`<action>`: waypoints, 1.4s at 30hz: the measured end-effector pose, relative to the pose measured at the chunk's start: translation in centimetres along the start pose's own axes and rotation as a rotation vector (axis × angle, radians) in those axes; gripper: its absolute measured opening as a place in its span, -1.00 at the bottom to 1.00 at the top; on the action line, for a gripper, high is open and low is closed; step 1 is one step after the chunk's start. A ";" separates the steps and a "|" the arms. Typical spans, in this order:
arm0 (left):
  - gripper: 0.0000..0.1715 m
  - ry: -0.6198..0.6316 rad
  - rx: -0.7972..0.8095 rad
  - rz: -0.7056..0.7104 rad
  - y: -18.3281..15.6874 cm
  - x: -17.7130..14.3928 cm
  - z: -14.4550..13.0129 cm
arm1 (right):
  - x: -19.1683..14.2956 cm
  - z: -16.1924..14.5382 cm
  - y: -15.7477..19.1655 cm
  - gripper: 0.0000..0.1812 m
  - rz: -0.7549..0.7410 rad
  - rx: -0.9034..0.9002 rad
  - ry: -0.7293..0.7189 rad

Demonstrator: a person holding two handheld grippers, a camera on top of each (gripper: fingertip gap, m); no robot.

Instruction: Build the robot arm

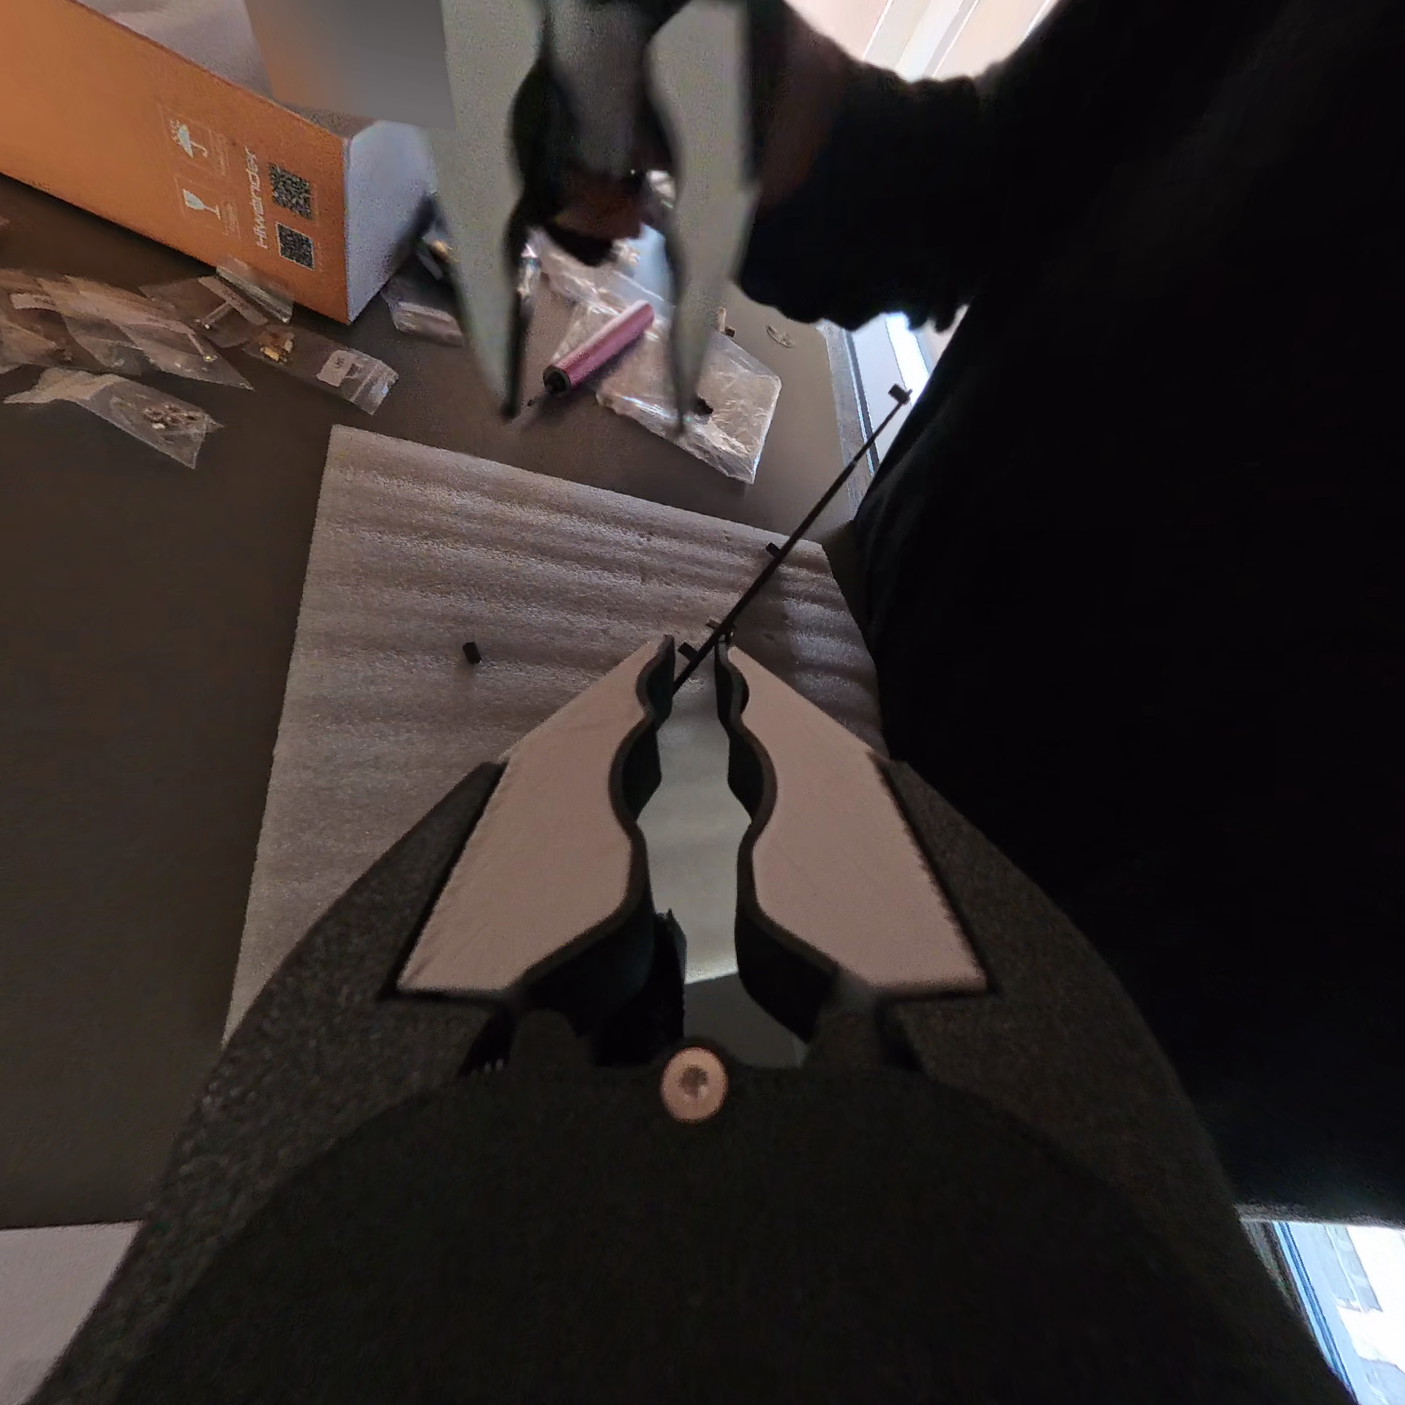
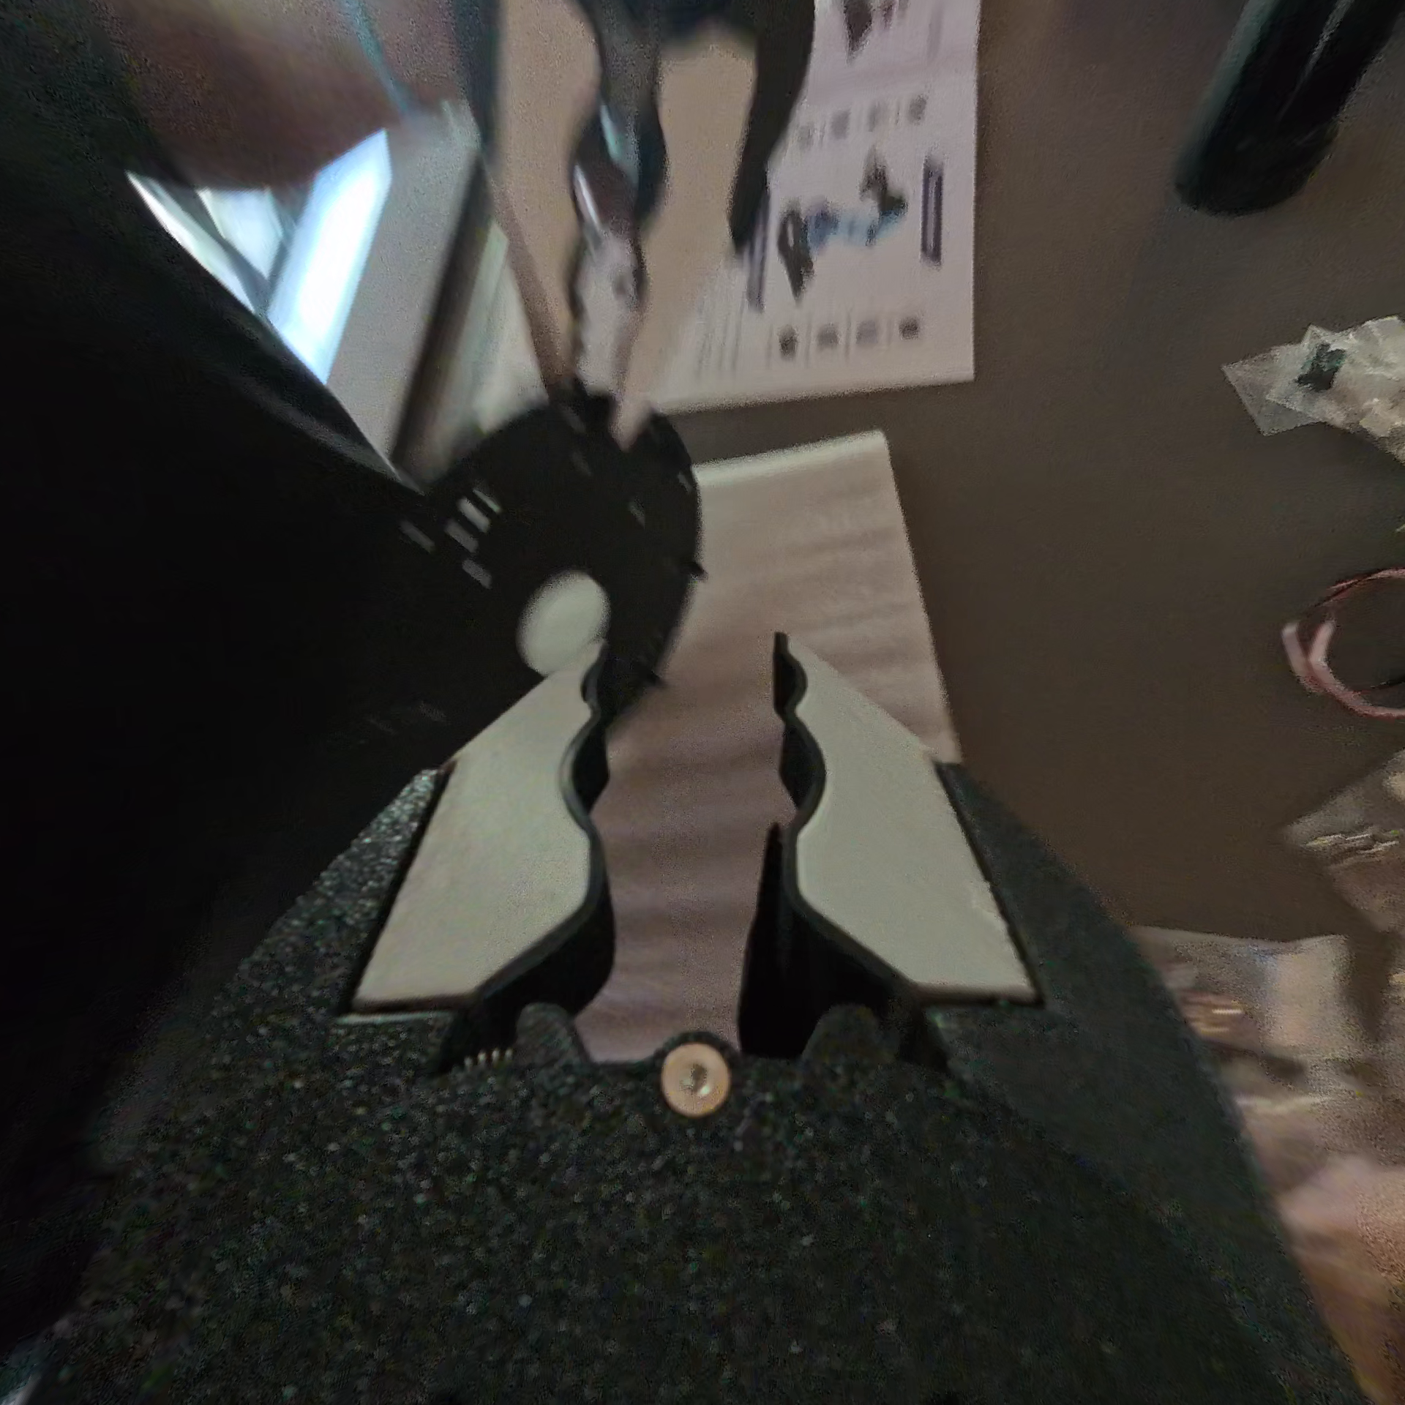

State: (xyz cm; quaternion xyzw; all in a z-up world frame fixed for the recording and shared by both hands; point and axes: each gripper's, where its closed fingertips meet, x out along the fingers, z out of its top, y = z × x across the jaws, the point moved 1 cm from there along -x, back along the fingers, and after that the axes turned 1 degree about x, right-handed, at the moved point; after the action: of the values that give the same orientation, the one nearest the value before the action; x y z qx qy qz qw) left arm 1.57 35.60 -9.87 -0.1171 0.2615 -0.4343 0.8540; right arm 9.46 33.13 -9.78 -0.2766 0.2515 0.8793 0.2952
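**A thin black plate pinched in my left gripper, my right gripper apart in front of it**

Far left on the dark table lie small clear bags of hardware, with an orange box on its side behind them. Moving right, a white foam sheet covers the table's middle, and one tiny black piece sits on it. Beyond the sheet's far edge a purple cylinder lies beside a clear plastic bag.

My left gripper is closed down on a thin black plate, seen edge-on here as a slim line rising up and to the right from my tips. In my right wrist view the same part shows its face: a flat black disc shape with slots and a round hole, the left gripper coming down from above onto its top edge.

My right gripper stands apart, holding nothing; its left finger sits just beside the plate's lower edge, though blur hides whether they touch. In the left view it hangs over the purple cylinder.

Farther right, a printed sheet of pictures lies past the foam, and at the far right more clear bags and a pink loop of wire.
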 end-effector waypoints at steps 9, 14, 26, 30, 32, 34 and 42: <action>-0.89 -0.021 0.025 0.008 0.3 0.1 0.2 | 2.5 0.2 7.6 -0.70 -0.216 0.299 0.071; -0.82 -0.023 0.021 0.042 0.4 -0.1 0.1 | 2.5 0.0 6.6 -0.94 -0.413 0.318 0.093; -0.76 -0.036 0.036 0.025 -0.7 -0.1 0.5 | 2.6 0.0 6.8 -0.97 -0.532 0.321 0.106; -0.77 -0.032 0.056 0.036 -0.7 -0.1 0.4 | 2.6 0.0 6.9 -0.97 -0.534 0.327 0.099; -0.81 -0.033 0.055 0.034 -0.7 -0.1 0.4 | 2.7 0.0 7.0 -0.97 -0.524 0.322 0.100; -0.86 -0.029 0.054 0.032 -0.6 -0.2 0.3 | 2.9 0.1 7.2 -0.96 -0.518 0.315 0.105; -0.88 -0.026 0.091 0.041 -0.9 -0.3 0.1 | 3.0 0.3 7.8 -0.86 -0.403 0.333 0.071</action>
State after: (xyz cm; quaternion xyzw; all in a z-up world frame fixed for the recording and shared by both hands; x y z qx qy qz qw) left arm 0.86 35.25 -9.28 -0.0783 0.2324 -0.4266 0.8706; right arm 2.20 28.99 -9.29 -0.2992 0.3428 0.7391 0.4967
